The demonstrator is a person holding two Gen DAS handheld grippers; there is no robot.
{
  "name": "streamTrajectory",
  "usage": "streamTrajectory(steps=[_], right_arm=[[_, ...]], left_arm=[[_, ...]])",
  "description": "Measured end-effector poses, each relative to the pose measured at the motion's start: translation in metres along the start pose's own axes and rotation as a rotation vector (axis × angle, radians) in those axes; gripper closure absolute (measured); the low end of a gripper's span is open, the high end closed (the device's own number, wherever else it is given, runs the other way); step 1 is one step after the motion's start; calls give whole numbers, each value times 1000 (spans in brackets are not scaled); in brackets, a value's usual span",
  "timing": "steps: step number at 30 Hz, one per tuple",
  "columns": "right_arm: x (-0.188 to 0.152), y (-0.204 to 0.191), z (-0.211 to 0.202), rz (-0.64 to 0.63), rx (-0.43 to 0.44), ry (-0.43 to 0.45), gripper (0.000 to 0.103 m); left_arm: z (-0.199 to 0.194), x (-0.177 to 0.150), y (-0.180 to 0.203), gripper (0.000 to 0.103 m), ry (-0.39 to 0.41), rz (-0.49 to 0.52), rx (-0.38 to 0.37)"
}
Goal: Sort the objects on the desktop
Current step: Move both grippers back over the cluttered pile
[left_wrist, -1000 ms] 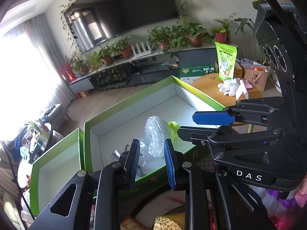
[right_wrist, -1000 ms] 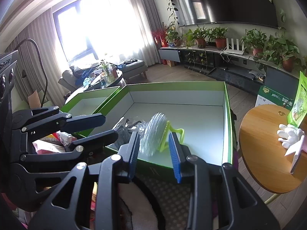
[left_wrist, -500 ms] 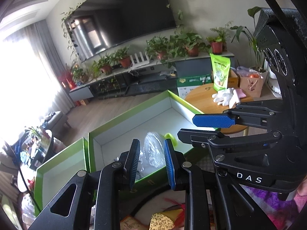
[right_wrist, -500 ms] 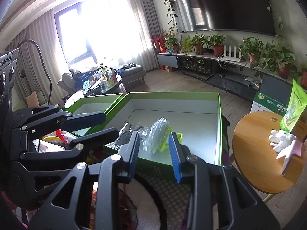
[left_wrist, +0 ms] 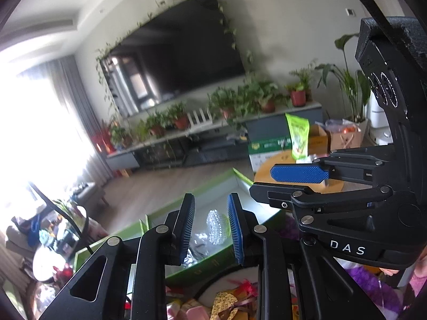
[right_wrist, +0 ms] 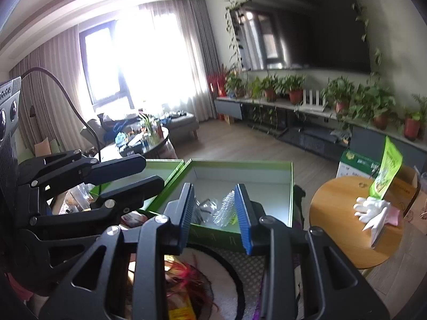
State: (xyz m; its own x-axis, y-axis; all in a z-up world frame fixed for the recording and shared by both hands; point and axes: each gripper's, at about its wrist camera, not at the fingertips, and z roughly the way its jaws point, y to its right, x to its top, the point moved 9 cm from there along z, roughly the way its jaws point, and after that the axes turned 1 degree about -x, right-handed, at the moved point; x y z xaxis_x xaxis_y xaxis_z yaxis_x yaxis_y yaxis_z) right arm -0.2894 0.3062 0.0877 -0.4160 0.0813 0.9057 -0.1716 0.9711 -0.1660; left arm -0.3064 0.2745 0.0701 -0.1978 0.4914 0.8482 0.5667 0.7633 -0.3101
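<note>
Green box (right_wrist: 291, 186) sits low ahead; clear plastic bundle (right_wrist: 226, 210) lies inside, near front wall. Second green box (right_wrist: 162, 165) just beside, left. Round wood table (right_wrist: 344, 234) right, bearing white glove (right_wrist: 371, 208) and green pouch (right_wrist: 387, 170). Left gripper (left_wrist: 210, 226) jaws apart, empty. Right gripper (right_wrist: 216, 216) jaws apart, empty. Since a second ago: both grippers higher, box smaller and lower in view, more TV (left_wrist: 181, 53) visible.

Plastic wrap (right_wrist: 225, 209) in big box (right_wrist: 291, 186) | smaller box (right_wrist: 162, 164) at its left | round table (right_wrist: 339, 229) right, glove (right_wrist: 369, 209) on it
</note>
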Motion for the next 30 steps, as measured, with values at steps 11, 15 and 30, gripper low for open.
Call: streamTrajectory(steps=[11,15,30], right_arm=[[11,-43,-68,-42,-20,73,71],[6,-58,-87,-53,-20,86,71],[-31,-122,-131,-105,-39,70,71]], left_arm=[[-80,10,-6,77,101,2,11],[-106,5,-6,77,118,0,9],[-178,-43,-11,77,144,-50,-15]])
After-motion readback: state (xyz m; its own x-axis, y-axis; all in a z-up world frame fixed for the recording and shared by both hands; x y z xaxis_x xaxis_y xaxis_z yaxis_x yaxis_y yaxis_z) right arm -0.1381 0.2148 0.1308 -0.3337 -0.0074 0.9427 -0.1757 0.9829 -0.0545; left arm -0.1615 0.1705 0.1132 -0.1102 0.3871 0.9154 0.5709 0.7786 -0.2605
